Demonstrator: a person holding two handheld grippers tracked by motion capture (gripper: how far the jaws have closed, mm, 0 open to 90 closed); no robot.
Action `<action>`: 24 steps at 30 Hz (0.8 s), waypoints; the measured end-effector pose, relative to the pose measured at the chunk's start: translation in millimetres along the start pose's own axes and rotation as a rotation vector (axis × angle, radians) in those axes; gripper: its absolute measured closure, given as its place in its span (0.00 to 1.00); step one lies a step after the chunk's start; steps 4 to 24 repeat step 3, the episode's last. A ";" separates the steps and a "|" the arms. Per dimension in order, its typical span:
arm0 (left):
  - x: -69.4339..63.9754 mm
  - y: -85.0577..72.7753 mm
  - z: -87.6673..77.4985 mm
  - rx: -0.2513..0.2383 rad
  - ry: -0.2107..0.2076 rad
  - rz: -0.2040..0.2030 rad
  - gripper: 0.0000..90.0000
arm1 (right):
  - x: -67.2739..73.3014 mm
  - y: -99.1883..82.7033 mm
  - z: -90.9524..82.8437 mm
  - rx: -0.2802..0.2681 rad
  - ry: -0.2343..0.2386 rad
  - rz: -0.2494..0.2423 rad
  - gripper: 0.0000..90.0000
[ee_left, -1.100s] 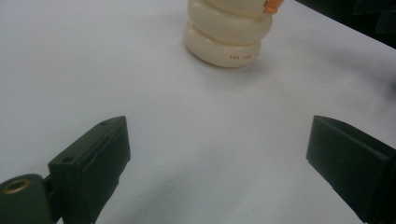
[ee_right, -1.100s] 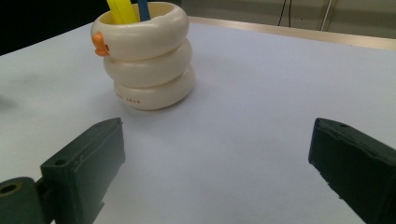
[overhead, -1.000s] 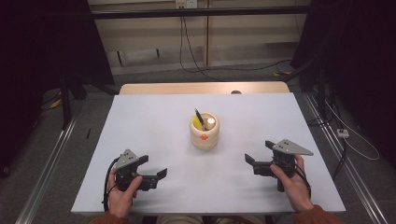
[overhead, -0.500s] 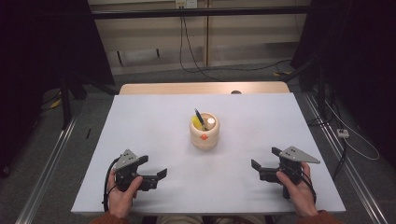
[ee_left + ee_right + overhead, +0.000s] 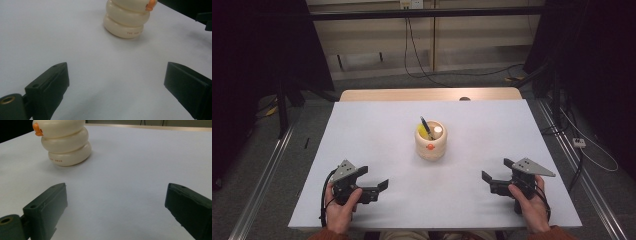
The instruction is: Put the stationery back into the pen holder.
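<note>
Left gripper (image 5: 373, 181) and right gripper (image 5: 496, 178) sat wide open, empty, low at the table's (image 5: 362, 125) near corners. Cream duck-shaped holder (image 5: 430, 141) stood mid-table, well apart, pen (image 5: 426, 125) leaning inside. Best approach probably high, pinching the pen's upper end; both hands gripped the handles, jaws angled inward.

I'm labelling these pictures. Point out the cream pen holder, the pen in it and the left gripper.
Cream pen holder (image 5: 431, 146), high view, on its front wall.
Pen (image 5: 426, 125), high view, on its dark shaft above the rim.
Left gripper (image 5: 374, 181), high view, midway between its open fingers.
</note>
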State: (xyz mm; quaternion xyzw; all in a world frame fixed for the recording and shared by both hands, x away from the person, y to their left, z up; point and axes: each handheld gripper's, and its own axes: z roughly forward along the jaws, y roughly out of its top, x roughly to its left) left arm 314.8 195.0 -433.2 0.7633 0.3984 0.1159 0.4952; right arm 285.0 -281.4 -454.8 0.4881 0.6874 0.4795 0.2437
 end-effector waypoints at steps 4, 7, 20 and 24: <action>0.8 0.3 0.2 0.007 -0.002 -0.001 0.07 | -0.5 0.4 0.1 -0.004 -0.001 0.000 0.05; 0.8 0.3 0.2 0.007 -0.002 -0.001 0.07 | -0.5 0.4 0.1 -0.004 -0.001 0.000 0.05; 0.8 0.3 0.2 0.007 -0.002 -0.001 0.07 | -0.5 0.4 0.1 -0.004 -0.001 0.000 0.05; 0.8 0.3 0.2 0.007 -0.002 -0.001 0.07 | -0.5 0.4 0.1 -0.004 -0.001 0.000 0.05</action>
